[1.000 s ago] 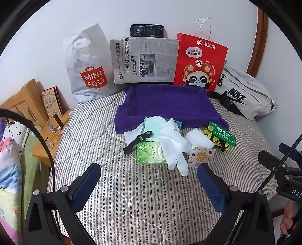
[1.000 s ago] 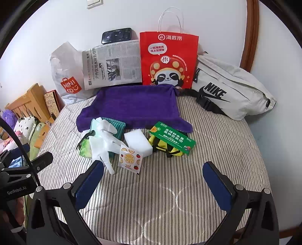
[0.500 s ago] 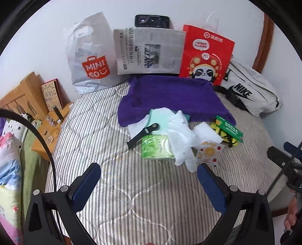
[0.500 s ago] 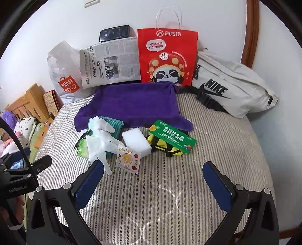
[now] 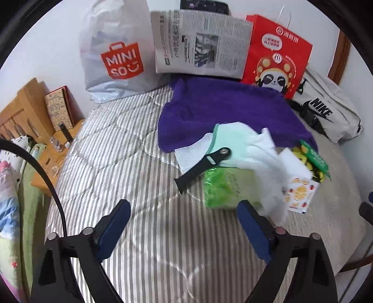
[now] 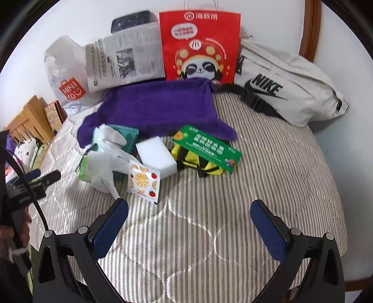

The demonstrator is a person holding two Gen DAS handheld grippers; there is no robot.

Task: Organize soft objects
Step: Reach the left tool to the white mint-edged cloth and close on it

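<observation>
Striped grey-and-white quilted bed (image 6: 268, 163) fills both views, with a white wall behind it. Near the middle of the bed lies a small heap of soft things. A fluffy purple towel (image 5: 233, 111) is spread flat at the far side, its front edge partly under the heap. On it and just in front rest a mint-green cloth (image 5: 230, 142), a white cloth (image 5: 193, 153) and a dark teal knitted cloth (image 6: 127, 136). A limp white glove (image 6: 105, 149) is draped over a shiny green plastic packet (image 5: 223, 186). A black rubber strap (image 5: 202, 165) lies slanted across the cloths and the packet's far edge. Beside the glove sits a blocky white sponge (image 6: 156, 156), with a small card printed with orange slices (image 6: 144, 184) leaning against it. To the right, a flat green box (image 6: 207, 149) rests on a yellow-and-black pouch (image 6: 198, 163).

Against the wall stand a crinkled white plastic shopping bag (image 5: 114, 51), a folded newspaper (image 5: 200, 53) with a phone (image 5: 202, 4) on top, a red paper bag with a panda (image 6: 200, 46), and a slouched pale canvas waist bag (image 6: 286, 86).

Left gripper (image 5: 184, 226) hovers just short of the green packet, blue-padded fingers spread apart, holding nothing. Right gripper (image 6: 188, 223) hangs over bare quilt nearer than the card, fingers also wide apart and empty.
</observation>
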